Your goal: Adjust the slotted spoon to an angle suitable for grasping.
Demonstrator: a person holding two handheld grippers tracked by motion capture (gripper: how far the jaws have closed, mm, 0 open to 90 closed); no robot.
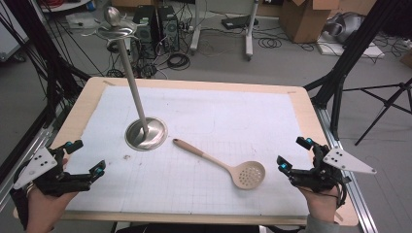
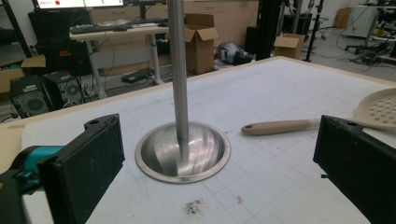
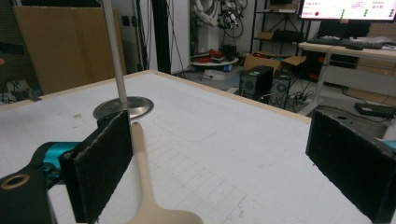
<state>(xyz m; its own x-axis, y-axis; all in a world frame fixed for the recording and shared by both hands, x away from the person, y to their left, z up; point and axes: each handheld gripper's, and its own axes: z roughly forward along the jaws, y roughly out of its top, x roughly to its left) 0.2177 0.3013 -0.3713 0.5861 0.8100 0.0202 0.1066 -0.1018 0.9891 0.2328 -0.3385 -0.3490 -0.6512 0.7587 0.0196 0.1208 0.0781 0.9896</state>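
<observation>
High view shows your left gripper (image 1: 85, 158) and right gripper (image 1: 293, 154) both spread empty, flanking the beige slotted plastic spoon (image 1: 228, 166) lying flat beside the steel hanging stand (image 1: 145, 133), ready for pickup.

A wooden table (image 1: 87, 99) carries a white gridded mat (image 1: 218, 121). On the mat, left of centre, stands a metal stand (image 1: 145, 133); a beige slotted spoon (image 1: 233, 169) lies lower centre.

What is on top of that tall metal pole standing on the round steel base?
The tall metal pole carries a ring of wire hooks, with a shiny metal spoon above it. How the spoon attaches is too small to tell.
</observation>
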